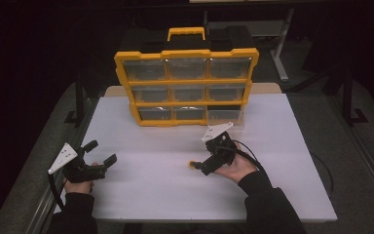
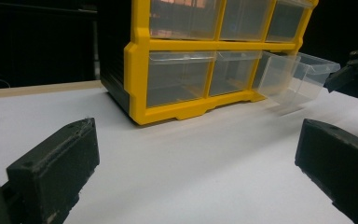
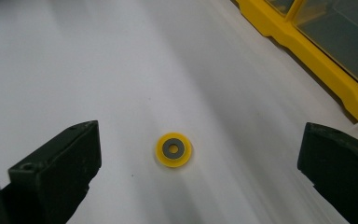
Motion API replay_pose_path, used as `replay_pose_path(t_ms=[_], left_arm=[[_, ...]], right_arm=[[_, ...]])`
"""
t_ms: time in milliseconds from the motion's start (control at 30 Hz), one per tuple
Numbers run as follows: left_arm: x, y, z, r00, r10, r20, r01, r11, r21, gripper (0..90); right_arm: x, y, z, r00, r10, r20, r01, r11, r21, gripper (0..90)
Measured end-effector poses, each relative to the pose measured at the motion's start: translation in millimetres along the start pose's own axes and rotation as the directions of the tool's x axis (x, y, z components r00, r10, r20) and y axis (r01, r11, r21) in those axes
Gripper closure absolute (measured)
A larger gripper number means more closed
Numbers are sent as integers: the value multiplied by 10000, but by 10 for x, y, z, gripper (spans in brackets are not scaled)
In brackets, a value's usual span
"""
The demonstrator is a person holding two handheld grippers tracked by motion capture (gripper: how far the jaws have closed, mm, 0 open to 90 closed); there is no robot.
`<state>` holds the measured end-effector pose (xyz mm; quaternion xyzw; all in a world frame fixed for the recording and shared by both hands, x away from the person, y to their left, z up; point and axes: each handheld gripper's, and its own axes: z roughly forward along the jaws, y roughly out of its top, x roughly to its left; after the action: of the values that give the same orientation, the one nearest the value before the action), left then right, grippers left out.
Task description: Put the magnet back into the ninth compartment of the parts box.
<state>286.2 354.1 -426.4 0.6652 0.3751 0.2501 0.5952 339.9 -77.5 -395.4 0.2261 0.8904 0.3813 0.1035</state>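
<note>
Right claw gapes around the yellow disc, organizer cut off.

No legible text, label or number on any visible surface.

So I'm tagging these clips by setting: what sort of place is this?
Probably a lab or workshop bench: a plain white table, a yellow small-parts organiser with clear plastic drawers, dark surroundings with metal frame legs.

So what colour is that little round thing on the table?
The small disc is yellow with a dark grey ring in its middle, clearest in the right gripper view.
</note>
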Motion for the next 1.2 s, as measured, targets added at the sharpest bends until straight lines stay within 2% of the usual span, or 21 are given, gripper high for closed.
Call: replay_pose_path(t_ms=[200,433,1200], left_arm=[[1,-1,2,10000,8,3,-8,10000,24,0],[0,-1,3,10000,10,13,-10,10000,7,0],[3,-2,7,10000,-26,69,26,10000,14,0]], right_arm=[[29,8,84,9999,-72,-117,75,9995,302,0],[58,21,184,9996,-128,-241,137,9991,392,0],[43,-15,384,9992,-77,-398,117,9948,1016,0]])
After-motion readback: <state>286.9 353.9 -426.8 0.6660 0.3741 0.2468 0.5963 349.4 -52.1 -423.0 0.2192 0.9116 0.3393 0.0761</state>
